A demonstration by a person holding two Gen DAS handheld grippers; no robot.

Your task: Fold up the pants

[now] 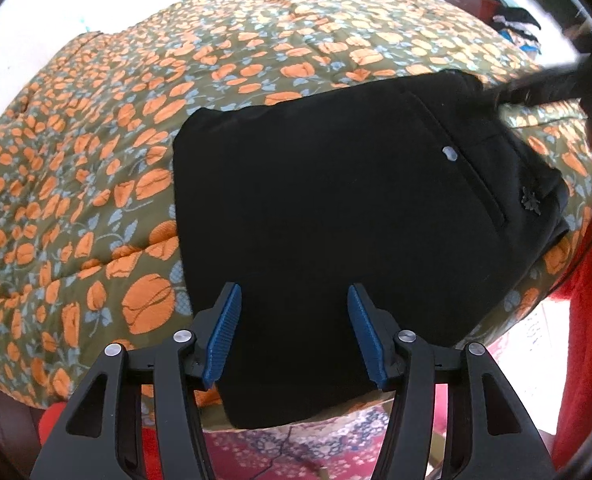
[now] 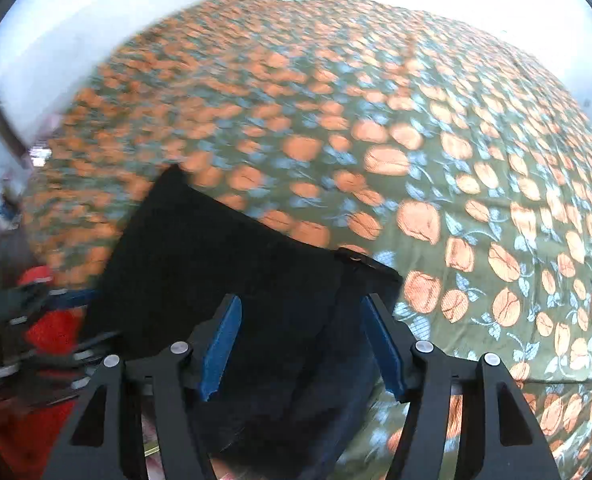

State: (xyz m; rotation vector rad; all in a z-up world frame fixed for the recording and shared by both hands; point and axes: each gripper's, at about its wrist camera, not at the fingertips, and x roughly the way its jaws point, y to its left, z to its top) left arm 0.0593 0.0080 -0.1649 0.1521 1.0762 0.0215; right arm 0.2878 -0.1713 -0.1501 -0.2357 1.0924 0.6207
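Black pants [image 1: 335, 200], folded into a compact rectangle, lie on the near edge of a bed, with a back pocket and its pale button [image 1: 449, 153] facing up. My left gripper [image 1: 294, 306] hovers over the near end of the pants. It is open, its blue pads [image 1: 226, 332] apart with only flat cloth showing behind them. In the right wrist view, which is blurred, the same pants [image 2: 216, 260] fill the lower middle. My right gripper [image 2: 301, 318] stands open above their right part, nothing pinched. The left gripper [image 2: 52, 304] shows as a dark blur at the left.
A green quilt [image 1: 96, 160] with orange flowers covers the whole bed [image 2: 475, 200]. The person's red garment [image 1: 587, 320] is close on the right. A red patterned rug [image 1: 296, 452] lies on the floor below the bed edge. Dark furniture with clothes [image 1: 479, 0] stands far right.
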